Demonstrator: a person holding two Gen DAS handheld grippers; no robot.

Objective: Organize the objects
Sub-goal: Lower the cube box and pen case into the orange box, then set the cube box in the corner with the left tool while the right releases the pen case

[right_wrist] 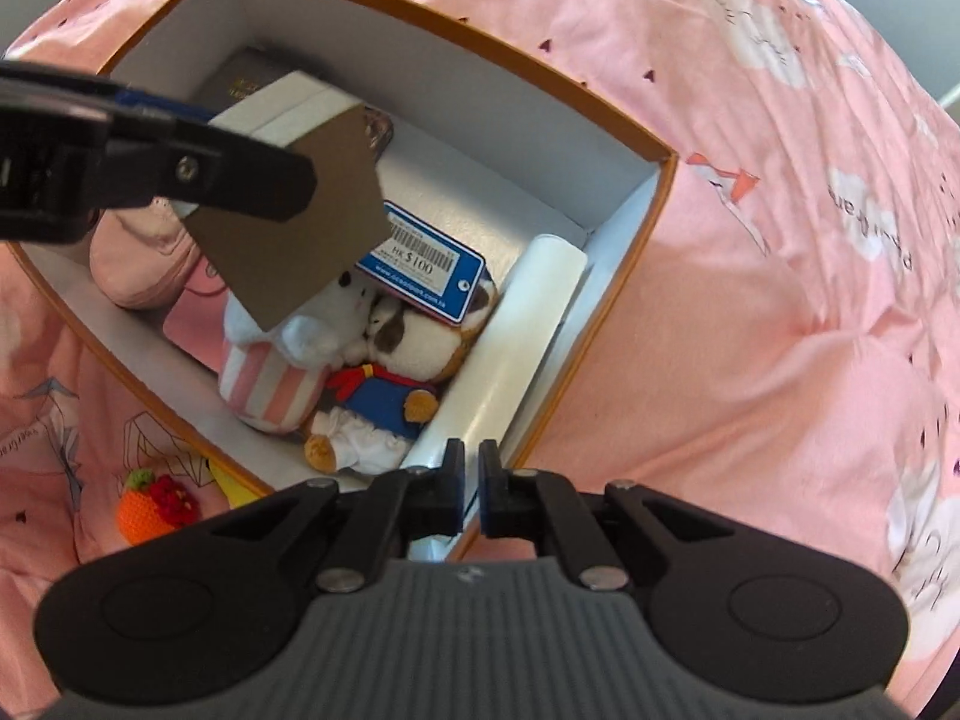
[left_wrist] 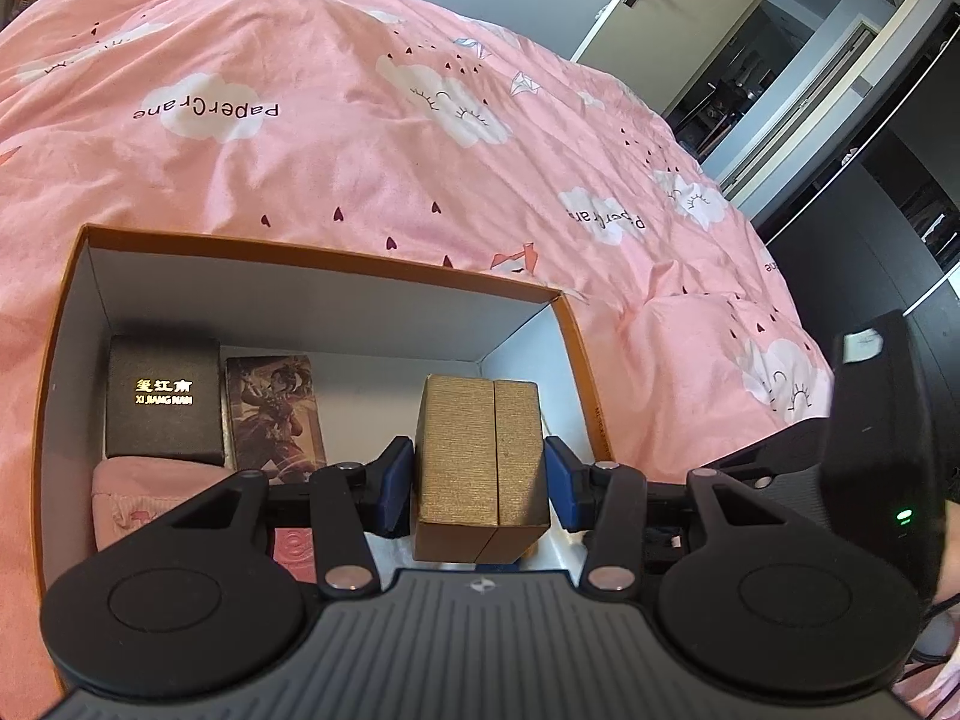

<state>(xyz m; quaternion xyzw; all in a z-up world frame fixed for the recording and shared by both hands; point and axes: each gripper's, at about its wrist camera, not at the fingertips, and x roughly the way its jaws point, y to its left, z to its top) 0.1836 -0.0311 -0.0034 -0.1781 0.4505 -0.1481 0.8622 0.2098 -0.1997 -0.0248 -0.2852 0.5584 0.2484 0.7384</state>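
My left gripper (left_wrist: pixel 478 450) is shut on a gold textured box (left_wrist: pixel 474 414), its blue pads pressing both sides, and holds it above the open orange-rimmed carton (left_wrist: pixel 300 252) on the bed. In the right wrist view that same gold box (right_wrist: pixel 300 228) hangs over the carton (right_wrist: pixel 480 42), gripped from the left. My right gripper (right_wrist: pixel 472 450) points steeply down over the carton's near right corner, shut with nothing between its fingers. Below it lies a long white box (right_wrist: pixel 528 324) along the carton's right wall.
Inside the carton are a black lettered box (left_wrist: pixel 162 402), an illustrated card pack (left_wrist: pixel 276 408), a pink pouch (right_wrist: pixel 144 264), a striped plush (right_wrist: pixel 270 384) and a plush bear (right_wrist: pixel 384 384) with a blue price tag (right_wrist: pixel 420 270). An orange crochet toy (right_wrist: pixel 150 504) lies on the pink duvet (left_wrist: pixel 360 120).
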